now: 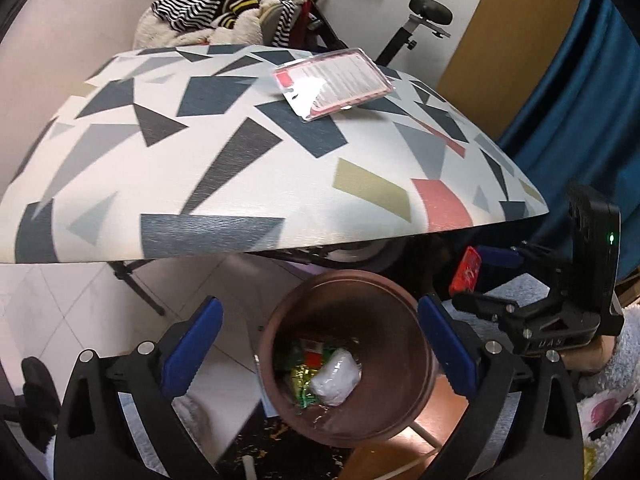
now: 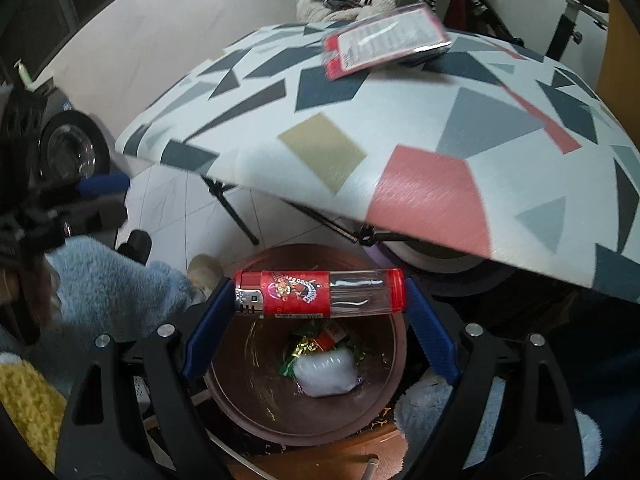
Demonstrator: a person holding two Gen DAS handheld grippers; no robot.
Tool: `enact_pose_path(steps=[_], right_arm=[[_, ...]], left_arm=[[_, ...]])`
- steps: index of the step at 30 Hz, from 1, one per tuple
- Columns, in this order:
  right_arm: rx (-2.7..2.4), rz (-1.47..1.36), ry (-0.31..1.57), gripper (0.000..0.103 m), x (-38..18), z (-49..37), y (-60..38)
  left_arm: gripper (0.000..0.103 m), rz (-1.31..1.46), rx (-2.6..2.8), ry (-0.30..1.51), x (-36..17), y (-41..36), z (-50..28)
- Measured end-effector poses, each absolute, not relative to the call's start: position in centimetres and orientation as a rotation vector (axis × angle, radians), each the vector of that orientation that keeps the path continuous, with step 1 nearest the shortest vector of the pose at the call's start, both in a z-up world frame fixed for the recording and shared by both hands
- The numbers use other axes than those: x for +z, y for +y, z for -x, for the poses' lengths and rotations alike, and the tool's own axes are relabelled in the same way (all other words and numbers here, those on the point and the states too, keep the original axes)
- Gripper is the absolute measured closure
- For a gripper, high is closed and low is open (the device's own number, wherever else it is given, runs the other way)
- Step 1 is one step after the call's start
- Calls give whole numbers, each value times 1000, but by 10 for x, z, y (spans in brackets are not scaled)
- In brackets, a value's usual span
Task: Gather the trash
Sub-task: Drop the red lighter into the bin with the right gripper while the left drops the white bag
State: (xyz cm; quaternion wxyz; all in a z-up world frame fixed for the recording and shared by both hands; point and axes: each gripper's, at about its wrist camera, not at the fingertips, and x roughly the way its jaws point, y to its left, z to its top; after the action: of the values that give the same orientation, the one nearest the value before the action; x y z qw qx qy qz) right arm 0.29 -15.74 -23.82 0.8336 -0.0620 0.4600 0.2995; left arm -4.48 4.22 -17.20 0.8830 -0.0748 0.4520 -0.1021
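A brown round bin (image 1: 404, 380) stands on the floor below the table edge; it also shows in the right wrist view (image 2: 248, 396). Inside lie a white wad (image 1: 336, 378) and green, gold and red wrappers (image 1: 306, 364). My left gripper (image 1: 320, 352) is open and empty over the bin. My right gripper (image 2: 318, 312) is shut on a red lighter (image 2: 318, 293), held crosswise between the blue pads over the bin's mouth. The lighter (image 1: 465, 275) and the right gripper (image 1: 488, 276) show at the right of the left wrist view.
A table (image 1: 224, 168) with a geometric-pattern top stands above and behind the bin. A red-and-white blister package (image 1: 334, 82) lies on its far side. Clothes are piled on a chair (image 1: 224, 4) behind. An exercise bike (image 1: 416, 28) and a blue curtain (image 1: 580, 112) are at the right.
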Motion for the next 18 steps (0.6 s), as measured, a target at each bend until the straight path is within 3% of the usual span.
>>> enact_pose_path(steps=[13,15,18], right_arm=[[691,191,1007,19,-251,4,-141],[697,190,1011,7,-252,4,-140],[688,193,1009,6,-252,5,-140]], left_arm=[[7,162,-160,943,-179,52,54],[7,162,-160,944,-179,52,54],[7,161,-155,953,-181,53,54]])
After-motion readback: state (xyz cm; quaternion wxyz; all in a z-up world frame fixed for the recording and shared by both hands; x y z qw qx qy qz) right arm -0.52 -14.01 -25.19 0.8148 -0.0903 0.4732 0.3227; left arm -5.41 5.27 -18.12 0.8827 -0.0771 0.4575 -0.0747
